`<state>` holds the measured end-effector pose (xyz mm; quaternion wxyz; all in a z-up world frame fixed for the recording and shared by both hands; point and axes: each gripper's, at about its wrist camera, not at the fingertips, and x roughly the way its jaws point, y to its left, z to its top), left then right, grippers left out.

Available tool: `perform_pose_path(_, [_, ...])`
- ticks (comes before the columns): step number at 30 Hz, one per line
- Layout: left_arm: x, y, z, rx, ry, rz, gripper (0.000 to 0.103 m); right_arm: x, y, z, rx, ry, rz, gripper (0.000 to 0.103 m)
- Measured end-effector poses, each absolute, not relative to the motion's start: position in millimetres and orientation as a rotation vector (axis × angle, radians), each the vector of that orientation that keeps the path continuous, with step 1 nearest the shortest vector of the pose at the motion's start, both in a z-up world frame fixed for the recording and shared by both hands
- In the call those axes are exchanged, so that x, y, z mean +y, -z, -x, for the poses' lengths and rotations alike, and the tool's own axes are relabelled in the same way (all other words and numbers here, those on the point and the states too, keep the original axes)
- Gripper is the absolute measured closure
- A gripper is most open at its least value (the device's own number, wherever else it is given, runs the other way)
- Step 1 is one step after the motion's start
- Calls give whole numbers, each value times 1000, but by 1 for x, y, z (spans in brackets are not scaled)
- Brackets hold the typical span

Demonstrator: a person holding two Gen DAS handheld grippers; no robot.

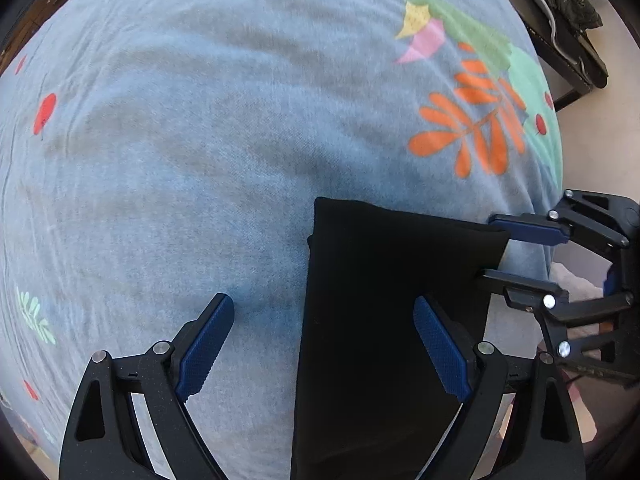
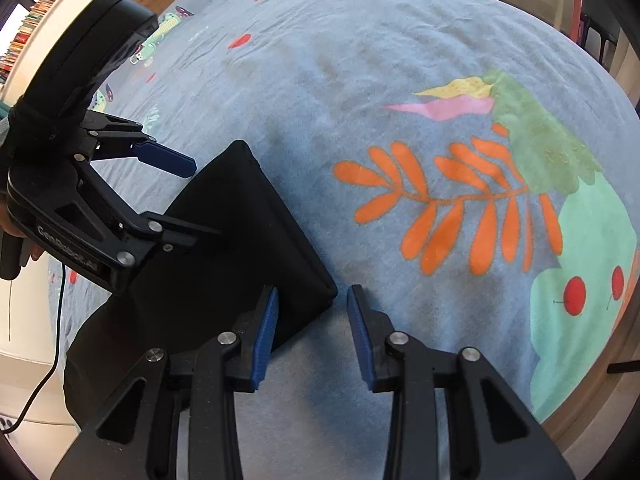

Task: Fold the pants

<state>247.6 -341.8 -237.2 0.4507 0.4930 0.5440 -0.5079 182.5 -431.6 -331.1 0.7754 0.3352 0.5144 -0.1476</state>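
On the body of the left tool (image 2: 204, 200), seen from the right wrist camera, white lettering reads "GenRobot.AI" (image 2: 66, 246). Far beyond it, a row of books (image 2: 36, 8) stands on a shelf, but their spines are too small to read.

The left tool (image 1: 324, 302) points down at the bed, and its blue pads stand wide apart. Its left pad hangs over the bare bedsheet (image 1: 200, 140) and its right pad over the black pants (image 1: 372, 260), so the long left edge of the pants runs between the two. Neither pad presses on the cloth.

The right tool (image 2: 313, 292) has its pads much closer together, though a clear gap remains. The near corner of the pants (image 2: 240, 248) pokes into that gap beside the left pad, and bare sheet shows in front of the right pad. The pads do not pinch the fabric. In the left wrist view the right tool (image 1: 487, 247) reaches in from the side, one finger on each side of that corner.

The pants lie as a flat dark strip on the blue sheet (image 2: 340, 60), just in front of both tools. Ahead and to the right of the right tool the sheet bears an orange leaf print (image 2: 460, 208). A black cable (image 2: 60, 320) hangs below the left tool.
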Motion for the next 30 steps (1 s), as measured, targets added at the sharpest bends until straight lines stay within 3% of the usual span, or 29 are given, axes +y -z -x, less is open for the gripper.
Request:
perform_pose_path(16, [-358, 277, -247, 1374, 1282, -1225, 18, -425, 354, -217, 1217, 424, -771, 91])
perform_pose_path(17, [-359, 278, -247, 1370, 1287, -1231, 20, -424, 355, -217, 1214, 423, -777, 96])
perform_pose_path(19, [-361, 278, -245, 1366, 1316, -1235, 36, -423, 355, -217, 1205, 418, -782, 103])
perform_pose_path(20, [-361, 276, -243, 1370, 1338, -1233, 42, -422, 354, -217, 1202, 416, -774, 103])
perform_pose_path(21, [-360, 275, -240, 1387, 1366, -1225, 57, -422, 353, -215, 1199, 415, -768, 103])
perform_pose_path(22, [-360, 270, -239, 1395, 1380, -1221, 62, -422, 351, -214, 1196, 415, -759, 103])
perform_pose_path(26, [-363, 273, -241, 1405, 1387, -1207, 67, -420, 343, -207, 1172, 407, -745, 103])
perform_pose_path(30, [-364, 269, -244, 1407, 1381, -1172, 82, -415, 333, -207, 1158, 397, -691, 103])
